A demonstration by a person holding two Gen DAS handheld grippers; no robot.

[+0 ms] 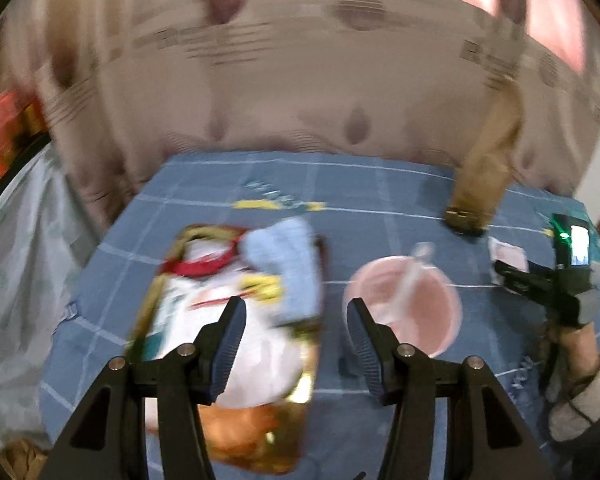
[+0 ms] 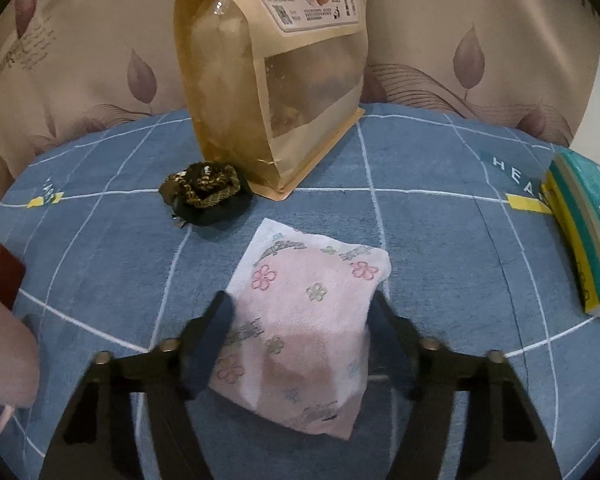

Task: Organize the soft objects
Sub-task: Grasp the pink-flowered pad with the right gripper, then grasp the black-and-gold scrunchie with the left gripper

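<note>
Blue grid-lined cloth (image 2: 440, 240) covers the table. Right gripper (image 2: 300, 312) fingers straddle the pink flower-printed tissue pack (image 2: 308, 320), pads touching its sides. Brown paper pouch (image 2: 276, 100) stands at twelve o'clock. Left gripper (image 1: 296, 320) gapes empty above a blurred basket (image 1: 236, 320), pink plastic cup (image 1: 416, 304) at three o'clock.

Both wrist views look steeply down along their own fingers at the blue checked cloth (image 2: 440, 216), close above it, facing the patterned curtain (image 1: 300, 92). Both share the standing paper bag (image 2: 276, 92) and that curtain
</note>
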